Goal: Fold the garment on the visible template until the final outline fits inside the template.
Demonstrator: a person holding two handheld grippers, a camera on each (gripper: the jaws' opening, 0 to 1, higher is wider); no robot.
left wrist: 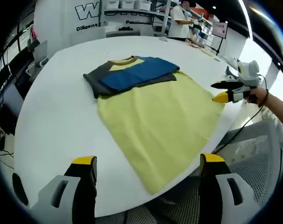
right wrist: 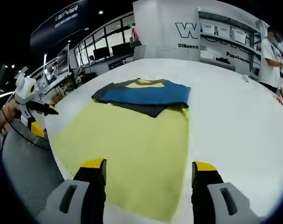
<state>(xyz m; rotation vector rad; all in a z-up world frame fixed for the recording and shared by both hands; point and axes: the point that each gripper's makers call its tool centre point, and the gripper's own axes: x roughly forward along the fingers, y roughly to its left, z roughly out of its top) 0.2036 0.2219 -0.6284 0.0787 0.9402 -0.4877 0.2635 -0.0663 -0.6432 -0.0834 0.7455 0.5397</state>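
A yellow T-shirt (left wrist: 160, 121) lies flat on the round white table (left wrist: 57, 116), its hem reaching the near edge. Its dark grey and blue sleeves (left wrist: 136, 74) are folded across the chest below the brown collar. My left gripper (left wrist: 148, 161) hovers open over the near table edge, above the hem. My right gripper (left wrist: 216, 92), held by a hand, is open just off the shirt's right side. In the right gripper view the same shirt (right wrist: 132, 140) and folded sleeves (right wrist: 146, 93) lie ahead of my open right gripper (right wrist: 149, 165); the left gripper (right wrist: 45, 121) is open beyond the table's left edge.
A person in a white shirt (left wrist: 178, 21) stands at shelves with bins behind the table. A mesh chair (left wrist: 253, 154) is beside the table's near right edge. Desks with monitors (right wrist: 62, 79) line the far left. White tabletop (right wrist: 234, 116) stretches right of the shirt.
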